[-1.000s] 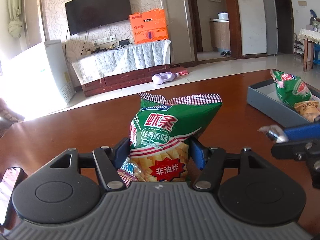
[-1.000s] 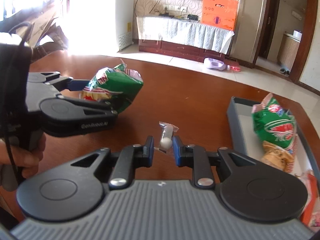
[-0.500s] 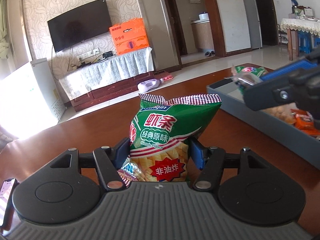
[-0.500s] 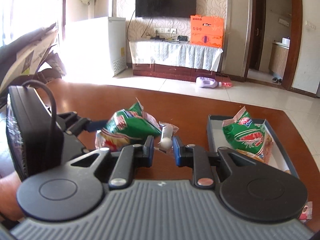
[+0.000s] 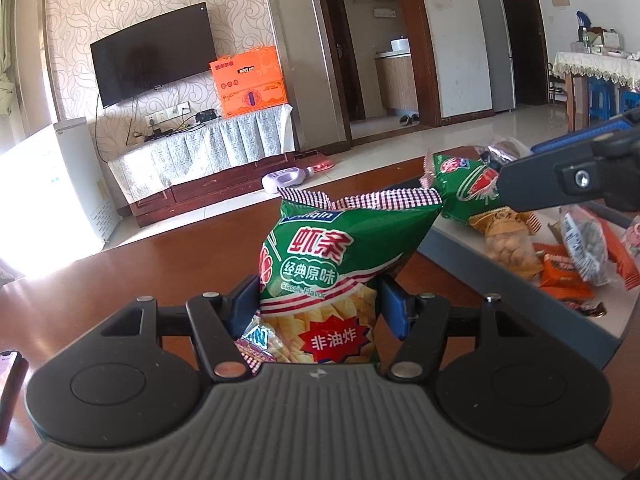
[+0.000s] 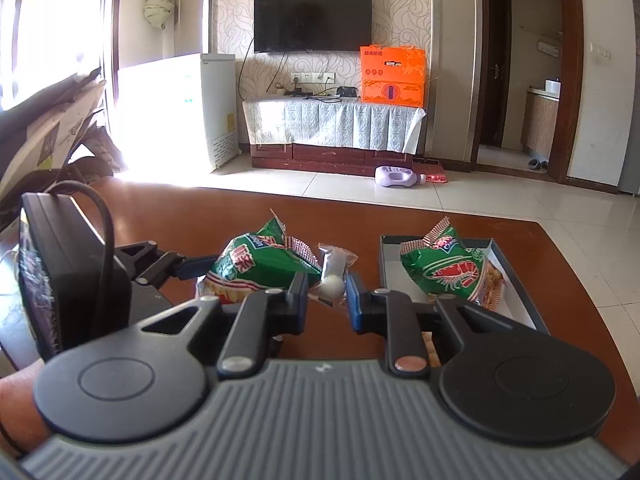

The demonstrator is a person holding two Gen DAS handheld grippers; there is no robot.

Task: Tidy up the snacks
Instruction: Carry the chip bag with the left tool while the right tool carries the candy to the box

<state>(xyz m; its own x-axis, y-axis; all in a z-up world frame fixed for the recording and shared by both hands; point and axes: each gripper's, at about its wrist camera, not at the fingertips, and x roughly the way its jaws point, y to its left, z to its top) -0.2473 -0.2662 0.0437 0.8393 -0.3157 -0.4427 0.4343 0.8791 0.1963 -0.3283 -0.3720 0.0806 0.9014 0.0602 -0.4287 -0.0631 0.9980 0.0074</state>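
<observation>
Left hand-held gripper (image 5: 318, 300): its two blue pads are closed on the lower half of a green shrimp-chip bag (image 5: 340, 264), pinching it from both sides; the bag stands upright between them, its checked top edge above the fingers.

Same bag from the right wrist view: the green shrimp-chip bag (image 6: 260, 268) sits just to the left of the right hand-held gripper, raised above the table (image 6: 192, 220), with the left gripper's fingers reaching in from the left.

Right hand-held gripper (image 6: 327, 300): narrowly closed on a small clear-wrapped candy (image 6: 334, 276) with a white round piece showing between the pads; the wrapper sticks out forward past the fingertips.

Tray (image 6: 520, 280): a grey open box on the table, ahead and to the right of the right hand-held gripper; seen from the left wrist, the tray (image 5: 500, 284) lies to the right of the left hand-held gripper.

Tray contents: a second green bag (image 6: 444, 268) printed with a red shrimp lies near the far end; behind it in the left wrist view are a bag of nuts (image 5: 508, 240), orange wrappers (image 5: 560, 276) and a clear packet of seeds (image 5: 580, 244), all lying loosely together.

Right gripper seen from the left: its finger crosses above the tray on the right side of the view, over the second green bag.

Phone (image 5: 8, 376): at the table's edge, beside the left hand-held gripper on its left.
</observation>
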